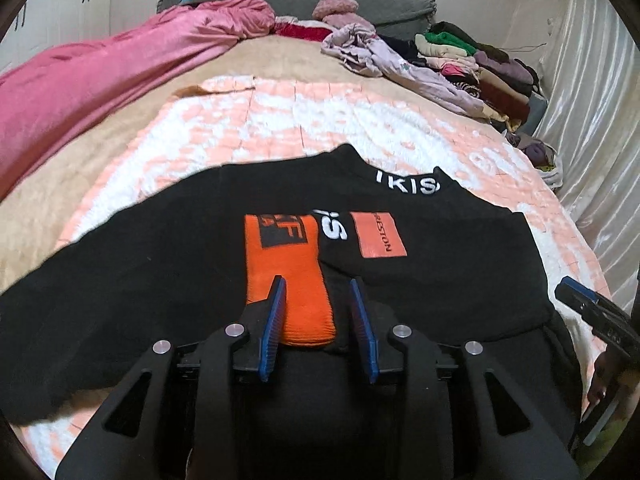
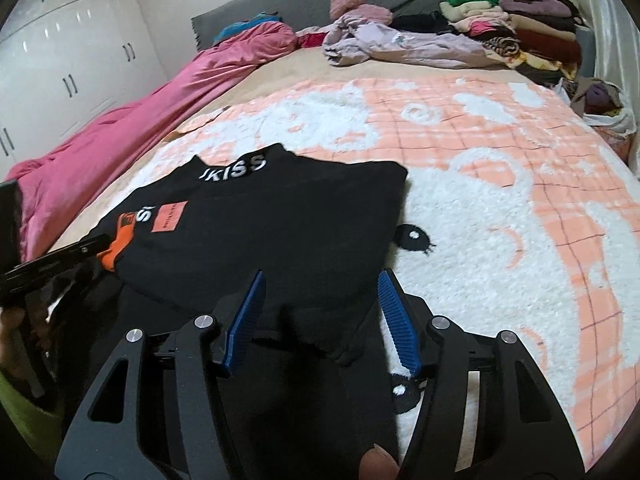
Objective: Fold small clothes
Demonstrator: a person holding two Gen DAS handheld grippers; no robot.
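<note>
A black sweatshirt point(image 1: 440, 280) with white letters and orange patches lies partly folded on the peach and white blanket point(image 1: 280, 120). An orange sleeve cuff point(image 1: 292, 280) lies folded over its middle. My left gripper point(image 1: 318, 284) is open just above the cuff and the black cloth, its blue pads either side of them. In the right wrist view the sweatshirt point(image 2: 280, 232) lies ahead and to the left. My right gripper point(image 2: 322, 280) is open over its near right edge. The left gripper point(image 2: 52, 264) shows at the left edge there, and the right gripper shows at the right edge of the left wrist view point(image 1: 592, 312).
A pink duvet point(image 1: 100, 76) runs along the bed's left side. A heap of lilac clothes point(image 2: 400, 44) and a stack of folded clothes point(image 2: 532, 40) sit at the far end by the grey headboard point(image 2: 312, 8). White wardrobes point(image 2: 60, 60) stand left; a curtain point(image 1: 600, 100) hangs right.
</note>
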